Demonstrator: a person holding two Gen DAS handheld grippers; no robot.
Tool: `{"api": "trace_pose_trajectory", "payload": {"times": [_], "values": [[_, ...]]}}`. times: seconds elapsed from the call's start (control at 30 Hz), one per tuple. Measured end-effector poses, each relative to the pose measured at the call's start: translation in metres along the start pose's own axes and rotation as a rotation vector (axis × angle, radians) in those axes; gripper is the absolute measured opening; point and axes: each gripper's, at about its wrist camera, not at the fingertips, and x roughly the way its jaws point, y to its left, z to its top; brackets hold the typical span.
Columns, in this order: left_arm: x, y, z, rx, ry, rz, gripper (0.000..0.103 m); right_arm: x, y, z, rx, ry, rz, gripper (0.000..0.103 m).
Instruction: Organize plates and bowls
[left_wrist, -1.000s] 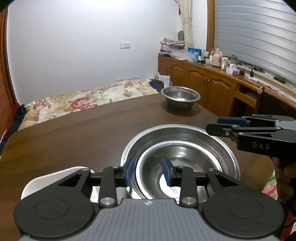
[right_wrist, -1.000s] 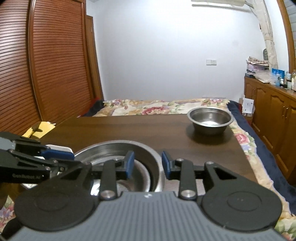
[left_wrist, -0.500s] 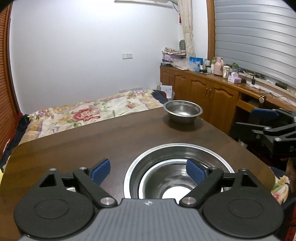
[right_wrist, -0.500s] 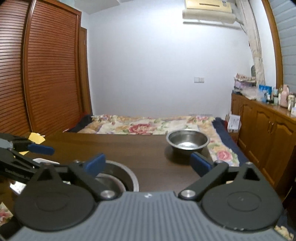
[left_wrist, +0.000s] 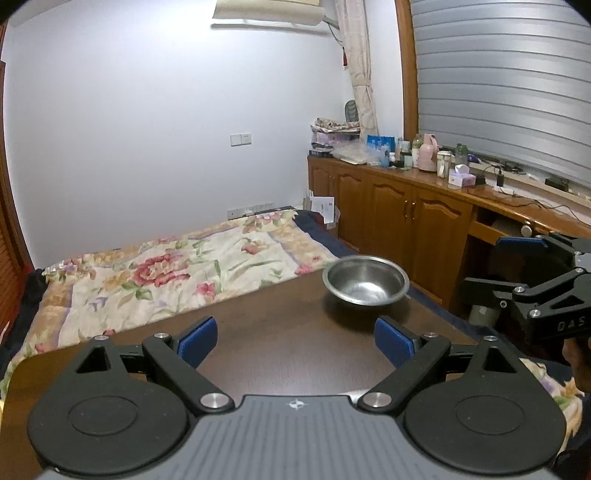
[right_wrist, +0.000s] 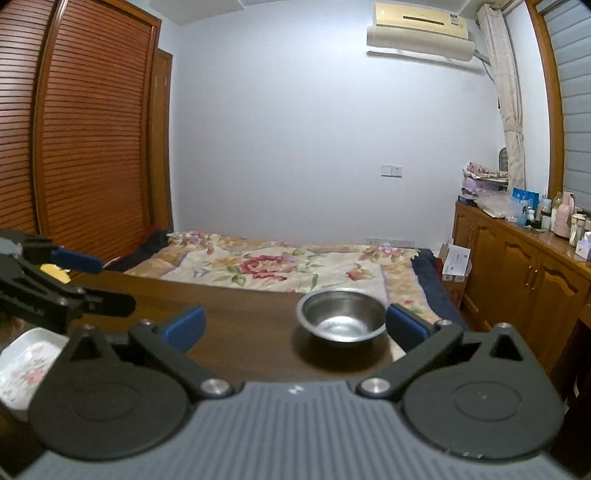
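Ahead of our wide-open, empty left gripper (left_wrist: 295, 341) and right gripper (right_wrist: 295, 325) fingers, the round steel bowl (right_wrist: 341, 317) waits on the counter (left_wrist: 277, 332), likely for stacking.

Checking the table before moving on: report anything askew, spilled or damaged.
Nothing stands out. The steel bowl sits upright and empty near the far corner of the table, with no spill around it. The floral dish lies flat at the left edge. No damage is visible.
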Motion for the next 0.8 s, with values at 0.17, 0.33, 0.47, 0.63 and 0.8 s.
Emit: {"api": "trace_pose_trajectory", "payload": {"times": [0.17, 0.33, 0.47, 0.63, 0.8], "values": [[0.025, -0.003, 0.02, 0.024, 0.012, -0.005, 0.095, 0.024, -0.021, 0.006, -0.001, 0.019, -0.01, 0.103], [0.054, -0.01, 0.032, 0.048, 0.043, -0.043, 0.095, 0.055, -0.046, 0.005, 0.053, 0.065, -0.005, 0.103], [0.082, -0.015, 0.04, 0.054, 0.08, -0.074, 0.093, 0.078, -0.059, 0.001, 0.076, 0.102, -0.005, 0.103], [0.121, -0.018, 0.053, 0.027, 0.119, -0.108, 0.086, 0.101, -0.07, -0.004, 0.101, 0.151, 0.006, 0.103], [0.157, -0.021, 0.062, 0.029, 0.151, -0.127, 0.078, 0.113, -0.078, -0.007, 0.149, 0.186, 0.017, 0.103]]}}
